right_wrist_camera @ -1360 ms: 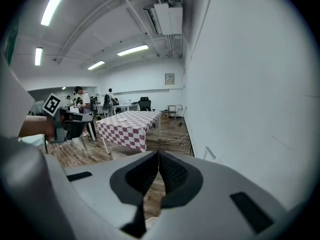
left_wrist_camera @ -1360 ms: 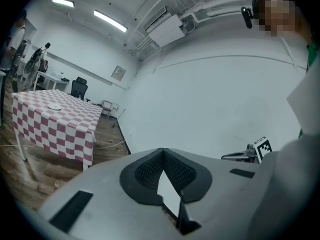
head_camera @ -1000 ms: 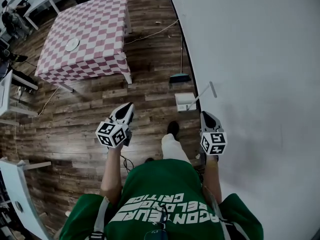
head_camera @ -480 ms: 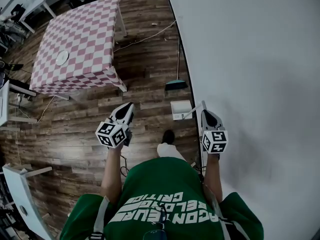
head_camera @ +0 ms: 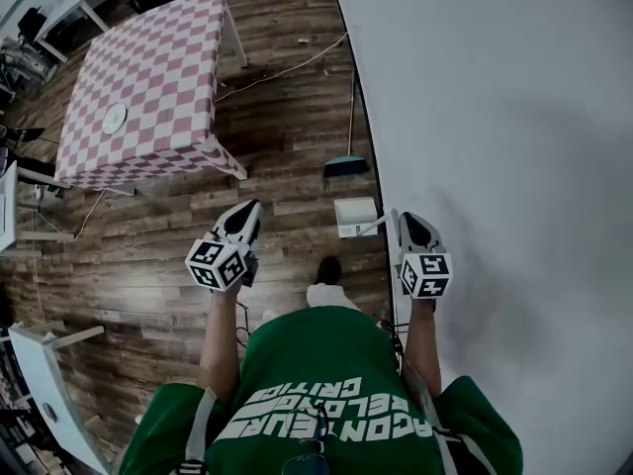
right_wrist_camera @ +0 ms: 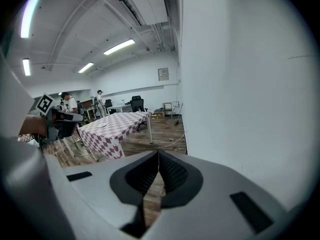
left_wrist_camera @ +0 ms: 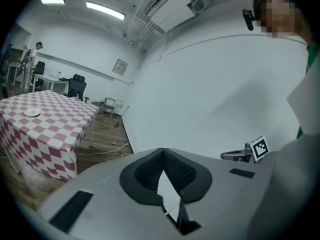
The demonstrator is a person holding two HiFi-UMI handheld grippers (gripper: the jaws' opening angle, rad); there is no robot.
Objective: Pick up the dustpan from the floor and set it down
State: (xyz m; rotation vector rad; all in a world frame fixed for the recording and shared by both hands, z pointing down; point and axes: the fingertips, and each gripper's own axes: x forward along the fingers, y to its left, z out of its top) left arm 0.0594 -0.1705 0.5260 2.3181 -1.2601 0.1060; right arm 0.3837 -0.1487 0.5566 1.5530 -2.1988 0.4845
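Observation:
A white dustpan [head_camera: 354,216] lies on the wood floor close to the white wall, and its long handle [head_camera: 381,224] slants up towards my right gripper. The right gripper [head_camera: 406,222] hangs just right of the handle's top end. Its jaws are shut with nothing between them [right_wrist_camera: 158,159]. Left of the dustpan, my left gripper [head_camera: 248,211] is over bare floor, shut and empty [left_wrist_camera: 161,156]. Neither gripper view shows the dustpan.
A green-headed broom [head_camera: 345,164] leans along the wall [head_camera: 495,117] just beyond the dustpan. A table with a red-checked cloth [head_camera: 148,77] carries a white plate [head_camera: 114,119] at far left. A cable [head_camera: 287,67] crosses the floor. A white desk [head_camera: 40,374] stands at lower left.
The person has walked forward, so the dustpan and broom now lie nearer to both grippers. The dustpan's handle top, once ahead of the right gripper, is now beside its tip.

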